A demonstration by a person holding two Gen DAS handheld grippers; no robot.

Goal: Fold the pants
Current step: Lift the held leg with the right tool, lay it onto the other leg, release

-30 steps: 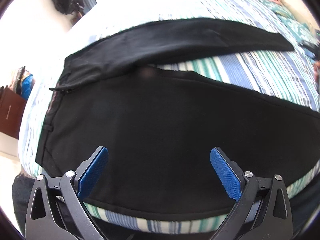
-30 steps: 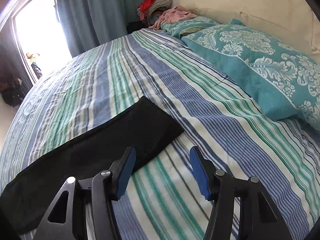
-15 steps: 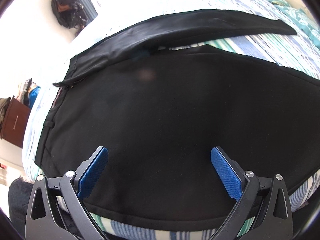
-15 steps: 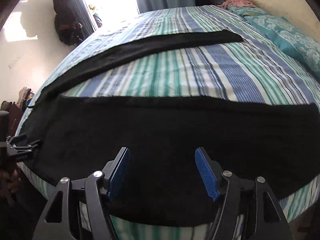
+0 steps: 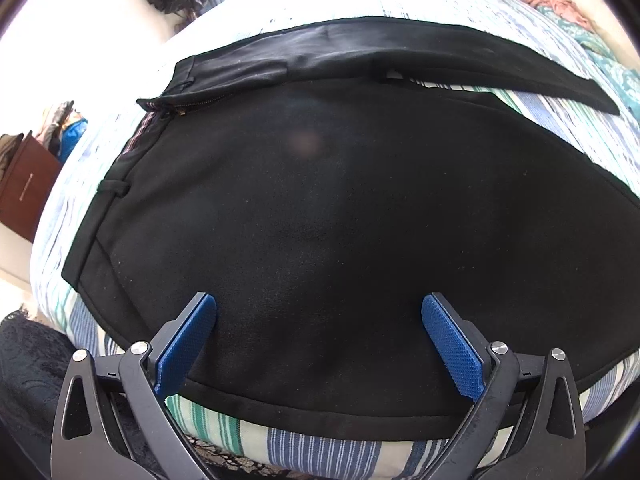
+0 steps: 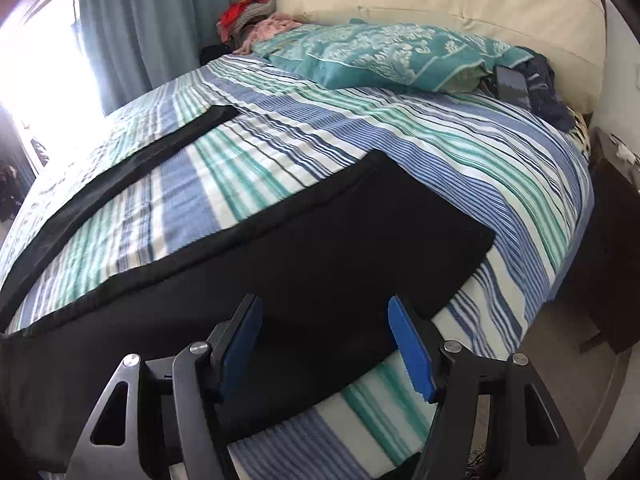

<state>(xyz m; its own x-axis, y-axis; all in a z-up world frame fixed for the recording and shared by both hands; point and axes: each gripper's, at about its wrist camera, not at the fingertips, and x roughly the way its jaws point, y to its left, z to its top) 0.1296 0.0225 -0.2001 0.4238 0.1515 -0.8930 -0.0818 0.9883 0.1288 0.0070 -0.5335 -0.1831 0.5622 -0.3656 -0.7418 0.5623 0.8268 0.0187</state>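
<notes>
Pillow (image 6: 384,56): at bed (image 6: 460,148) head, clothes beside.
Pants (image 5: 340,220): far leg partly overexposed.
Left gripper (image 5: 319,340): spread, empty.
Right gripper (image 6: 325,346): spread, empty.

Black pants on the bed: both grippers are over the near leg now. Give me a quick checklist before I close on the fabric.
1. Left gripper open, nothing between the pads: ok.
2. Right gripper open, nothing pinched: ok.
3. Black pants lying flat on the striped bedspread: ok.
4. Legs together for a fold: not ok; far leg is splayed away from near leg.
5. Pads touching the fabric: cannot tell.
6. Near leg's cuff end on the bed: ok.
</notes>
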